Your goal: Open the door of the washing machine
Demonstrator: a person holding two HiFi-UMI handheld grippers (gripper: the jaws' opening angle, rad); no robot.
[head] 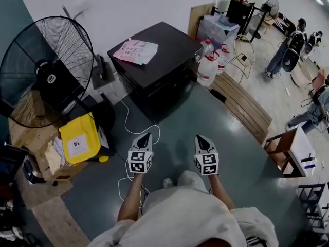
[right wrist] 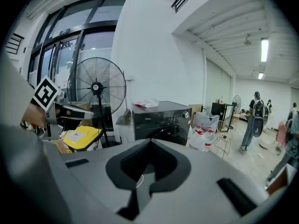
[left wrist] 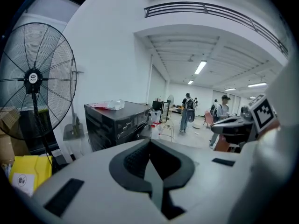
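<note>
The washing machine (head: 154, 60) stands at the far side of the grey floor, well apart from both grippers and beyond their tips. Its round door (right wrist: 168, 132) faces them, closed. The left gripper (head: 146, 136) and right gripper (head: 199, 138) are side by side near the person, each with jaws pressed together on nothing. A fan (head: 46, 68) stands left of the machine.

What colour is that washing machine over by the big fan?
The washing machine is black all over; the right gripper view shows it best.
</note>
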